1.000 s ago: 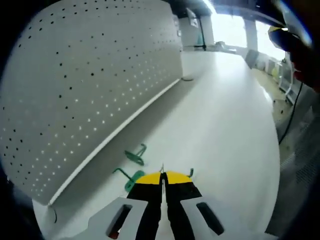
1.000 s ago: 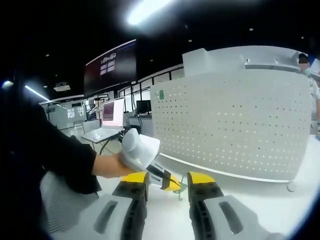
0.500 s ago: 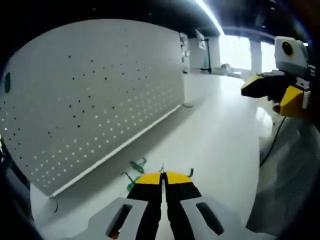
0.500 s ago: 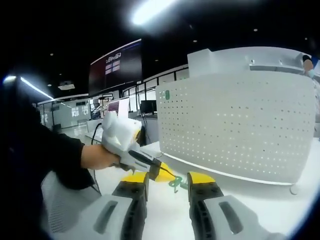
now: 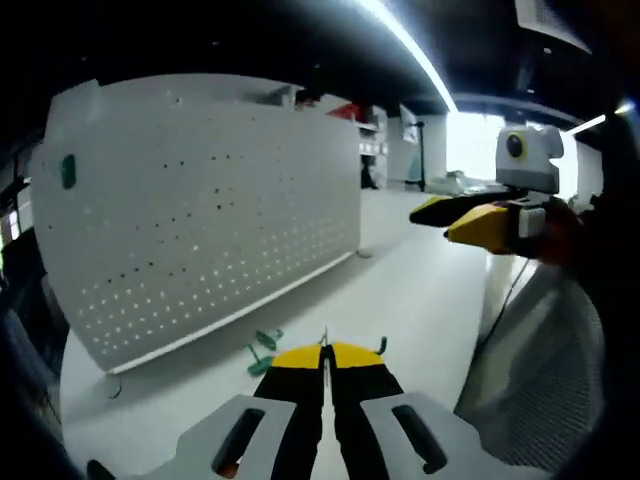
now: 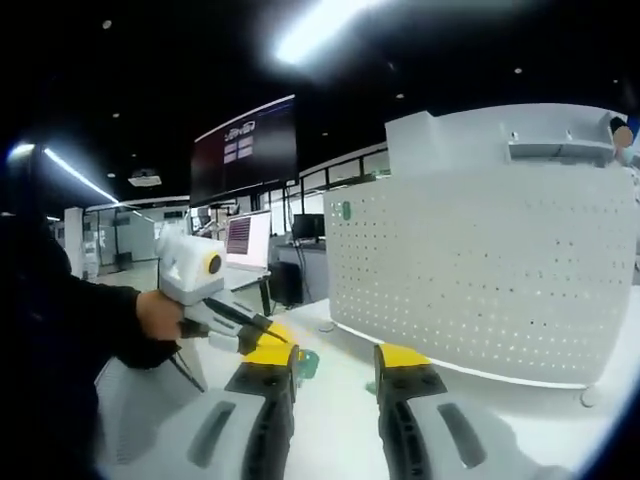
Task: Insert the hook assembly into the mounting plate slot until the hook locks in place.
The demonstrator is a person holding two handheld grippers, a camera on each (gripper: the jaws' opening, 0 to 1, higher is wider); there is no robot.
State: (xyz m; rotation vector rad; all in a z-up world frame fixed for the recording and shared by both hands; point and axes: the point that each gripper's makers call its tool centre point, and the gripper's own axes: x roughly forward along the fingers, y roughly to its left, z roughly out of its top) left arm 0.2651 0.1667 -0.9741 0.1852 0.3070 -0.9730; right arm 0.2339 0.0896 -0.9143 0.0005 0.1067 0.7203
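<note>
the left gripper has its jaws pressed together. a bit of green pokes out at its tip, so it seems to be pinching a green hook, likely so it can carry it to the board. in the right gripper view the left gripper comes in from the left with green at its tip too.

the right gripper has its jaws apart with nothing between them. it hangs near the left one, maybe ready to help. in the left gripper view the right gripper is up in the air on the right.

the board stands upright on the table, so its holes face the grippers. that is where the hook must go. the hook is not in it yet.

two more hooks lie flat on the table, near the foot of the board, waiting.
</note>
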